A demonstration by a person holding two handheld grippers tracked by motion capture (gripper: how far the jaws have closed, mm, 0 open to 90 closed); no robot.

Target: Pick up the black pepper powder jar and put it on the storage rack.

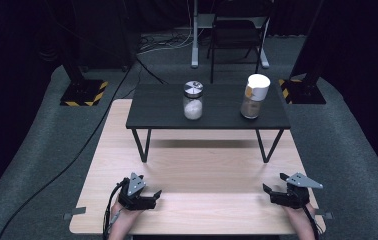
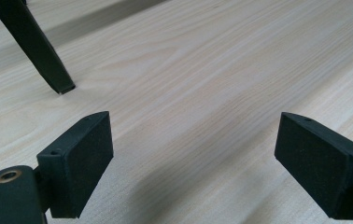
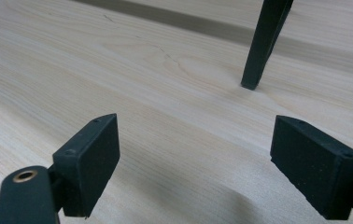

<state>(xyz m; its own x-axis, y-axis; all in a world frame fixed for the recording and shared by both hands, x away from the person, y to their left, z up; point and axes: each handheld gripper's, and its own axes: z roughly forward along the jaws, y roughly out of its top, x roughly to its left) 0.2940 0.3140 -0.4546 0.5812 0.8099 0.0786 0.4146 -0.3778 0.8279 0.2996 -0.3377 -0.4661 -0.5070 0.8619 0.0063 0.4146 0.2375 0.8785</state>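
My left claw (image 1: 153,196) rests low on the near left part of the pale wooden desk (image 1: 202,170), its jaws standing wide apart with nothing between them but bare wood grain. My right claw (image 1: 271,192) sits at the near right edge of the same desk, its jaws likewise spread wide and holding nothing. The two claws point inward, toward each other and toward the middle of the desk.

The things nearest my claws stand well apart from both, up on a small black stand (image 1: 167,107) with slanted metal legs, set on the far half of the desk. On its left middle is a clear glass jar (image 1: 193,100) with a shiny metal lid, about half full of something white. To the right of it stands a second jar (image 1: 253,96), clear below with a brownish filling, topped by a tall white cap; a tan patch shows on its side just under the cap. Both jars are upright and apart from each other.

In the left gripper view one black leg (image 2: 37,46) of the stand comes down to the wood ahead of my left claw, off to its left; in the right gripper view another leg (image 3: 262,44) lands ahead and to the right.

Beyond the desk, a dark chair (image 1: 237,35) stands on grey carpet.
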